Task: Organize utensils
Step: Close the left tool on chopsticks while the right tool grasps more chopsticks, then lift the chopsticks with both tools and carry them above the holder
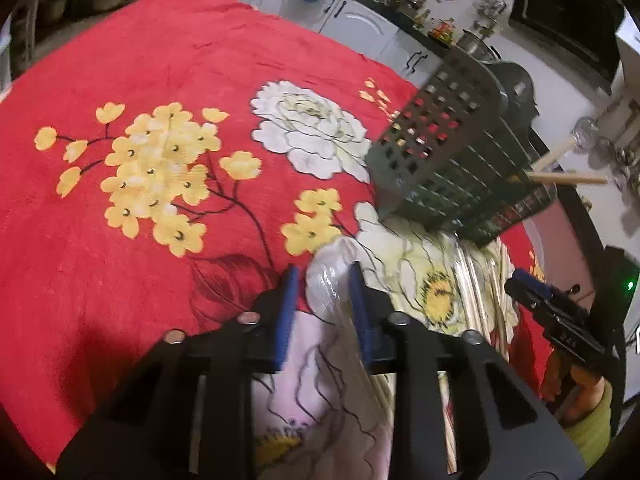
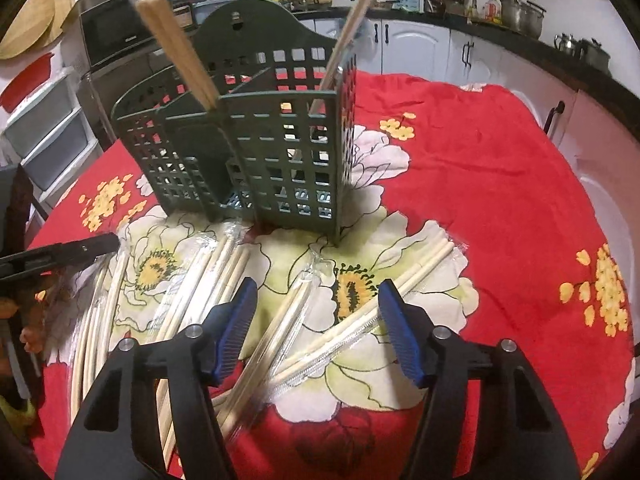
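My left gripper (image 1: 323, 276) is shut on the clear-wrapped end of a chopstick pack (image 1: 328, 284) lying on the red floral tablecloth (image 1: 160, 60). My right gripper (image 2: 318, 286) hangs open over several more wrapped chopstick packs (image 2: 352, 312), one of which runs slantwise under the gap between its pads. A dark green slotted utensil holder (image 2: 256, 140) stands just behind the packs. It holds bare wooden chopsticks (image 2: 176, 52) in a left compartment and a wrapped pair (image 2: 352, 28) at the right. The holder (image 1: 440, 152) also shows in the left wrist view, to the upper right of the left gripper.
A hand in a yellow-green sleeve (image 1: 592, 404) carries the right gripper (image 1: 532, 286). The left gripper (image 2: 80, 250) enters the right wrist view from the left edge. White cabinets (image 2: 416, 52) and a counter with pots (image 2: 520, 12) lie beyond the table. Plastic drawers (image 2: 48, 132) stand at the left.
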Demonstrator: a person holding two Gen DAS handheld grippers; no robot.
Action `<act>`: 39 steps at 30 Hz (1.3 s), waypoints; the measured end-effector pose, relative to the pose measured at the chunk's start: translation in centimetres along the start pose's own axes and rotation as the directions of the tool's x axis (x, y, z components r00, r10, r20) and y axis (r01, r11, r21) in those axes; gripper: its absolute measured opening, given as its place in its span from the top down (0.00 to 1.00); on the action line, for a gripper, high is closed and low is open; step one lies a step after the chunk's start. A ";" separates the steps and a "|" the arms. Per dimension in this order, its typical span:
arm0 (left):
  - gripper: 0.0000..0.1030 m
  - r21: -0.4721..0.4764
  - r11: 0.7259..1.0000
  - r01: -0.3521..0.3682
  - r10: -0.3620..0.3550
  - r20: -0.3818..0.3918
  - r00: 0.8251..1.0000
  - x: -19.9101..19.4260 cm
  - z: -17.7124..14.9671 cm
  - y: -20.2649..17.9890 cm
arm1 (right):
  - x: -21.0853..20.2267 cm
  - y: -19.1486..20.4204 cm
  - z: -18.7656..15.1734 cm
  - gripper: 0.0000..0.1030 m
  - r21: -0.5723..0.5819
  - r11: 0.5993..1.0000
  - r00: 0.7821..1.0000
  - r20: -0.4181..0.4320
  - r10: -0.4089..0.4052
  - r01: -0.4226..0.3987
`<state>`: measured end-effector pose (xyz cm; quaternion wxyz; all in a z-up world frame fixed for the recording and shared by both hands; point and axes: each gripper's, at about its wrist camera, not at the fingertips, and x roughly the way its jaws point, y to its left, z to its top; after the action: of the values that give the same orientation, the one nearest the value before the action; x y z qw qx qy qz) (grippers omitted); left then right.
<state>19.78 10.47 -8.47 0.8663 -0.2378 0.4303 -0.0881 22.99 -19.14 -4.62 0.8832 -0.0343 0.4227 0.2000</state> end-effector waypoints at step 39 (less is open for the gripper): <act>1.00 0.170 0.974 0.150 -0.168 0.096 0.981 -6.5 1.6 -6.4 | -9.8 -1.0 0.5 0.94 0.061 0.994 0.962 0.266 0.067 -0.086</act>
<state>17.40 7.74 0.12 0.8953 -0.2047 0.3531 -0.1788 18.24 -23.15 3.07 0.9239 0.0405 0.3095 0.2215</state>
